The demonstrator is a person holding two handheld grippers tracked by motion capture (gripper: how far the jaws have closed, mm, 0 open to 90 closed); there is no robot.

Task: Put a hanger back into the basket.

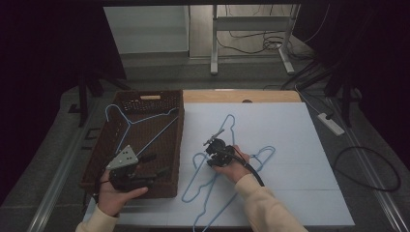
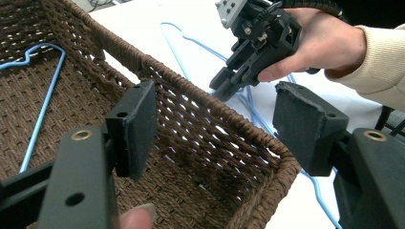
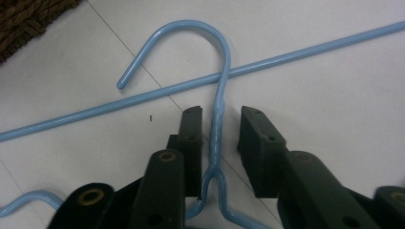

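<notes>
**Getting ready to grab a blue hanger by its neck**

A blue wire hanger (image 3: 217, 138) lies flat on the white bench (image 1: 290, 145). Its twisted neck sits right between the two black jaws of the right tool (image 3: 218, 143). The jaws are apart, one on each side of the neck, and they do not squeeze it yet. The hook curls away past the jaw tips and crosses over the long bar of another blue hanger (image 3: 296, 52) that lies under it. More blue hangers are jumbled together on the bench near the right hand (image 1: 234, 164).

To the left stands a brown wicker basket (image 1: 180, 145). One blue hanger (image 1: 140, 123) already lies inside it. The left tool (image 2: 215, 124) hangs over the near end of the basket with its jaws wide apart and nothing in them.

I think the step now is picking up the next hanger. The next move needs the right tool to shut tight on the neck, then lift slowly. The hook rests on the other hanger's bar, so it could catch and drag that one along. After that, the hanger should go over the wall of the basket and down inside.
</notes>
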